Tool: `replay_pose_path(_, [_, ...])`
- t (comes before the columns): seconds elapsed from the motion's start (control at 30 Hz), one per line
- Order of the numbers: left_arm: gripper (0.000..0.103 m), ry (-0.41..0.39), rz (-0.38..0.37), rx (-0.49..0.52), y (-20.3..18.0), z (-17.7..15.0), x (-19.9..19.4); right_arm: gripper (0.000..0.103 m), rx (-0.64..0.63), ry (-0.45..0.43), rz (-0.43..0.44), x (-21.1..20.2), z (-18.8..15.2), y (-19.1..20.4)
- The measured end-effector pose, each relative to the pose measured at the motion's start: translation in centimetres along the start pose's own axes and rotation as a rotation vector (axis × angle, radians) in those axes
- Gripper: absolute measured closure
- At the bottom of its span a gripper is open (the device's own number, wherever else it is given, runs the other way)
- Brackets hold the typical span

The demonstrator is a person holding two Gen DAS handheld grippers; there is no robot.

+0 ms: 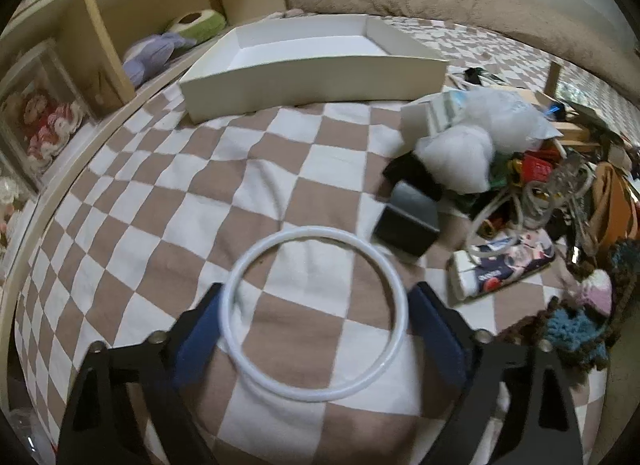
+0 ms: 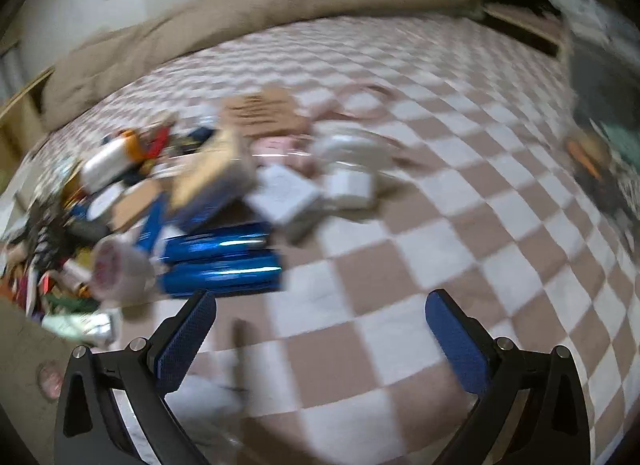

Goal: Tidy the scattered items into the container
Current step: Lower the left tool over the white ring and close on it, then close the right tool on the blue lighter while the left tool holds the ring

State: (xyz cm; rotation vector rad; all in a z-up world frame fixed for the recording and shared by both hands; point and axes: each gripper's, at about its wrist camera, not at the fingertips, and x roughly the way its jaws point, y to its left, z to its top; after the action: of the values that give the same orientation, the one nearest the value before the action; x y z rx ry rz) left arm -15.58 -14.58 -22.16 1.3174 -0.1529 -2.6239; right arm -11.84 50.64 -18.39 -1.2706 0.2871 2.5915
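Item: thin white plastic ring [image 1: 314, 321], lying flat on the brown-and-white checkered bedspread [image 1: 200, 193]. Position: squarely between the blue-padded jaws of the left gripper [image 1: 316, 297], its rim just inside each pad; whether either pad already touches it cannot be told. The ring is round and has no long axis; its widest span lies across the jaws.

Left gripper: jaws wide, not visibly pressing on the ring.

Right gripper [image 2: 320, 305]: jaws released, nothing between them, over bare bedspread; view blurred. Two shiny blue cylinders [image 2: 220, 261] and a roll of clear tape [image 2: 120, 273] lie just ahead to its left, at the edge of the mixed clutter pile [image 2: 120, 193].

Container: shallow white cardboard tray [image 1: 312, 85], empty as far as can be seen, straight ahead of the left gripper, well apart.

Judgement: left hand is nearer; closing across the ring, then carrying forward, seems next.
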Motion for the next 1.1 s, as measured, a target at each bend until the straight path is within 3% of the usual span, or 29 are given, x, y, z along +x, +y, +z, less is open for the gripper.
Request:
replay_pose_path(0.17, [0.019,0.001,-0.012,-0.011,0.1,0.1,0.1,0.0,-0.18,0.011,-0.061,0.6,0.5,4.6])
replay_pose_path(0.27, [0.019,0.001,-0.013,-0.012,0.1,0.0,0.1,0.0,-0.219,0.022,-0.053,1.0,0.7,5.6])
replay_pose_path(0.4, [0.019,0.001,-0.013,-0.013,0.1,0.0,0.1,0.0,-0.188,0.063,-0.017,1.3,0.4,4.9])
replay_pose_path(0.53, [0.019,0.001,-0.012,-0.012,0.1,0.0,0.1,0.0,-0.072,0.102,0.063,2.2,0.9,4.2])
replay_pose_path(0.7, [0.019,0.001,-0.013,-0.012,0.1,0.0,0.2,0.005,-0.108,0.085,-0.001,2.6,0.6,5.2])
replay_pose_path(0.83, [0.019,0.001,-0.013,-0.013,0.1,0.0,0.2,0.02,-0.136,0.073,0.007,2.0,0.3,5.3])
replay_pose_path(1.1, [0.019,0.006,-0.014,-0.014,0.1,0.0,0.2,0.02,-0.135,0.055,0.017,0.6,-0.9,4.5])
